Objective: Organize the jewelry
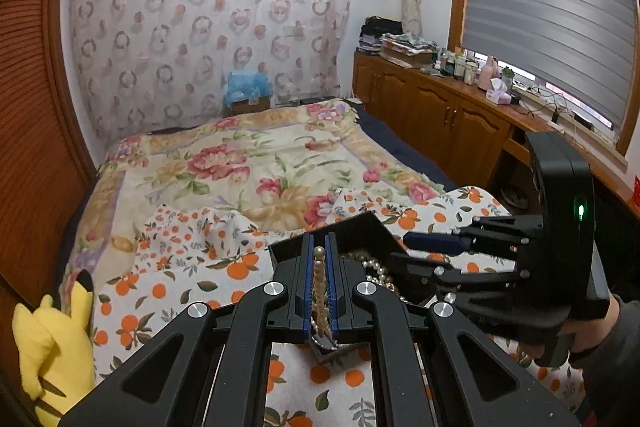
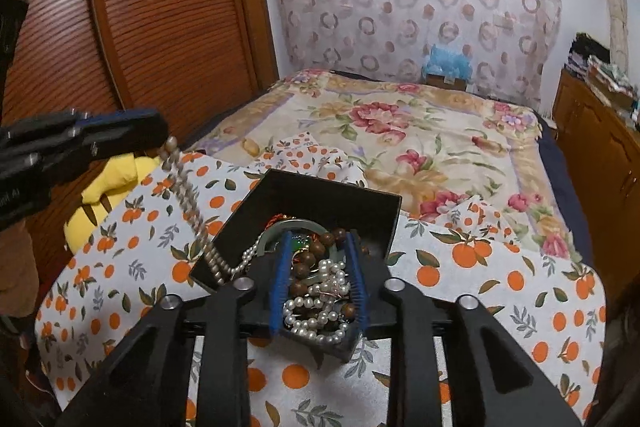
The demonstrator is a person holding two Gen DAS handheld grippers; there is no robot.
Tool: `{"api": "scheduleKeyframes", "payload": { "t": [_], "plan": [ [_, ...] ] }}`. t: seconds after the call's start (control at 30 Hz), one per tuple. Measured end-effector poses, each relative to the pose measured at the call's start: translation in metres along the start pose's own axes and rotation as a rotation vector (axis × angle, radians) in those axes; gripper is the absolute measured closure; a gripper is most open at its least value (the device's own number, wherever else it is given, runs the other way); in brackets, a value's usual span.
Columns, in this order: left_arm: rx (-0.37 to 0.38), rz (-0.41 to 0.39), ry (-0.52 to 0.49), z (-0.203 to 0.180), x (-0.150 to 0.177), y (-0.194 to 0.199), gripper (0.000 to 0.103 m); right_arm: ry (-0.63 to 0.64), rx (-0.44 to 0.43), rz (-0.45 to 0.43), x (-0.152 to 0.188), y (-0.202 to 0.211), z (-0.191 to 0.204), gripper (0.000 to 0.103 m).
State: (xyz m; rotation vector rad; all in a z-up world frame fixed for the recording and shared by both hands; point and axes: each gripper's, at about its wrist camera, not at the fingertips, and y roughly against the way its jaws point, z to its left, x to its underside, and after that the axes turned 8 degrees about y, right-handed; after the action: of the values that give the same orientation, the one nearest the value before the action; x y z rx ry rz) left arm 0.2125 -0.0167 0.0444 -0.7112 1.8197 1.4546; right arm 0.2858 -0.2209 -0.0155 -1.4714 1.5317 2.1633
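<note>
Gripping a pearl strand (image 2: 188, 203) from the jewelry-filled black box (image 2: 320, 195), left tool (image 2: 160, 135) closed; right tool (image 2: 318, 283) open.

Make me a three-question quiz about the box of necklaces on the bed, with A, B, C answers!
1. Where does the black box sit?
A. on the orange-print cloth
B. on the wooden cabinet
C. on the floor

2. What colour is the plush toy beside the cloth?
A. green
B. yellow
C. purple

3. What is the left claw doing?
A. wide open over nothing
B. pinching the plush toy
C. shut on the pearl strand

Answers:
1 A, orange-print cloth shows all round the box.
2 B, its body is bright yellow.
3 C, pearls run between its closed blue pads and trail down to the box, while the right claw is open over the jewelry.
</note>
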Motion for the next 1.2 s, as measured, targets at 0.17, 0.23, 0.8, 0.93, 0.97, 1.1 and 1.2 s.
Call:
{"api": "scheduleKeyframes", "payload": {
  "t": [0.17, 0.23, 0.8, 0.93, 0.97, 1.1, 1.2],
  "plan": [
    [0.002, 0.004, 0.003, 0.001, 0.005, -0.002, 0.098, -0.007, 0.013, -0.011, 0.004, 0.008, -0.004, 0.072],
    [0.002, 0.005, 0.001, -0.001, 0.008, -0.003, 0.098, -0.003, 0.022, -0.017, 0.007, 0.013, -0.003, 0.072],
    [-0.072, -0.067, 0.025, -0.009, 0.052, 0.035, 0.016, -0.064, 0.095, -0.15, 0.051, 0.092, 0.018, 0.058],
    [-0.085, -0.077, 0.048, -0.007, 0.067, 0.051, 0.009, -0.069, 0.104, -0.172, 0.058, 0.106, 0.03, 0.05],
    [-0.088, -0.08, 0.054, -0.007, 0.07, 0.054, 0.008, -0.068, 0.108, -0.177, 0.059, 0.109, 0.032, 0.046],
    [-0.109, -0.082, 0.064, -0.007, 0.08, 0.064, 0.008, -0.069, 0.132, -0.193, 0.063, 0.121, 0.042, 0.033],
    [-0.124, -0.098, 0.076, -0.008, 0.086, 0.074, 0.008, -0.071, 0.157, -0.206, 0.068, 0.129, 0.047, 0.02]
  ]
}}
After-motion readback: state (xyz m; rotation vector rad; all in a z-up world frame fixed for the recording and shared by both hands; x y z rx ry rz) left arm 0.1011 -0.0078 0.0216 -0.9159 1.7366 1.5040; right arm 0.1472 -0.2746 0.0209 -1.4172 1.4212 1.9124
